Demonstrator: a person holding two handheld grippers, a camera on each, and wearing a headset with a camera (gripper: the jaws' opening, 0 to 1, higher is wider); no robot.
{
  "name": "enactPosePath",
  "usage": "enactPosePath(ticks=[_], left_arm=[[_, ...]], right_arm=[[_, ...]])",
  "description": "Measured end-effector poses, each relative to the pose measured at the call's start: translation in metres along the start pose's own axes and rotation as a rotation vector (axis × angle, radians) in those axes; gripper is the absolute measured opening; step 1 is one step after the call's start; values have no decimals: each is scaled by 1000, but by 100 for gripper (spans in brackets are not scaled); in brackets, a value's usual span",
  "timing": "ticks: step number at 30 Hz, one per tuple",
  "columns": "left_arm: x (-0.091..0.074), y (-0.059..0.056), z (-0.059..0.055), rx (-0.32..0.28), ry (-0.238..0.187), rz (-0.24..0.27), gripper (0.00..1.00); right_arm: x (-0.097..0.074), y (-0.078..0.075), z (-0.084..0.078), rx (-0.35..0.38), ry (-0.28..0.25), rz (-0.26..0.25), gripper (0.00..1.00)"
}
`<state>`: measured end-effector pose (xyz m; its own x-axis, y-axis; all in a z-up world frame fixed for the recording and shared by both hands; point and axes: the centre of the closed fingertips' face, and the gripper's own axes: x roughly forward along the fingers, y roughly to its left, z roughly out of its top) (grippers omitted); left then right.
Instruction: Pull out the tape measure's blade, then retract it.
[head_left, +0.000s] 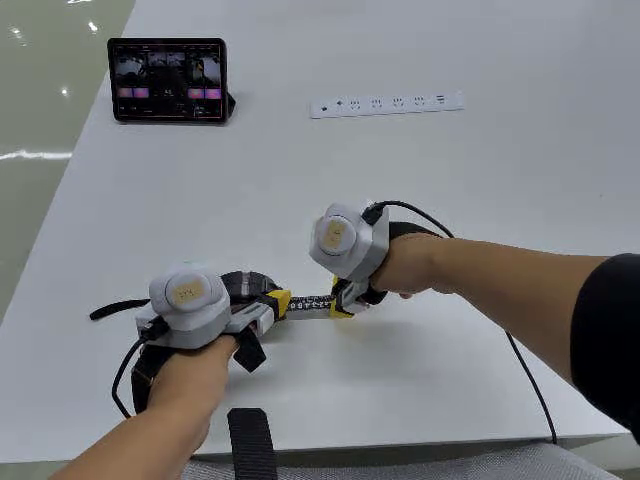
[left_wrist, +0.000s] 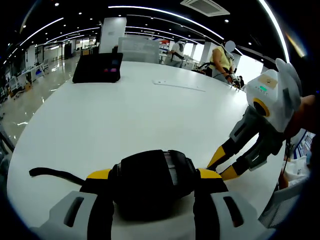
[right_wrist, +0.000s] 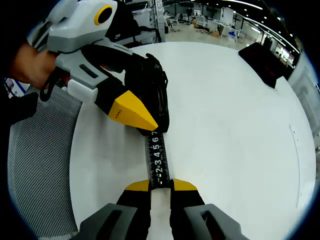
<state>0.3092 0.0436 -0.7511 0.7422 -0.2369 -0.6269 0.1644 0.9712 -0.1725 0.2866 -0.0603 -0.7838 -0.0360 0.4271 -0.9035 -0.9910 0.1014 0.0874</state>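
Left hand-held gripper (left_wrist: 155, 176) clamps the tape measure (right_wrist: 150, 95); right hand-held gripper (right_wrist: 160, 186) pinches its blade (right_wrist: 158, 160), barely drawn out; further pulling and retraction remain

A broad white tabletop (head_left: 450, 200) carries a dark tablet (head_left: 167, 79) propped at the far left and a white power strip (head_left: 386, 103) to its right, with glossy pale floor (head_left: 40, 150) beyond its left edge, a grey mesh chair (right_wrist: 40, 165) at the near edge, and long ceiling light strips (left_wrist: 150, 8) over an open hall.
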Motion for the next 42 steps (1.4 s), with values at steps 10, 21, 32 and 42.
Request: enactPosePath(ticks=[10,21,32,42], left_arm=[[0,0,0,-5,0,-2,60],[0,0,0,-5,1,-3,60],[-1,0,0,-7,2,-4,60],[0,0,0,-9,2,-5,60]], right_arm=[[5,-1,9,20,-25,-1,10],[6,2,14,2,-40,-6,10],[7,3,17,11,-47,-2,10],[9,3,20,8,-61,3,10]])
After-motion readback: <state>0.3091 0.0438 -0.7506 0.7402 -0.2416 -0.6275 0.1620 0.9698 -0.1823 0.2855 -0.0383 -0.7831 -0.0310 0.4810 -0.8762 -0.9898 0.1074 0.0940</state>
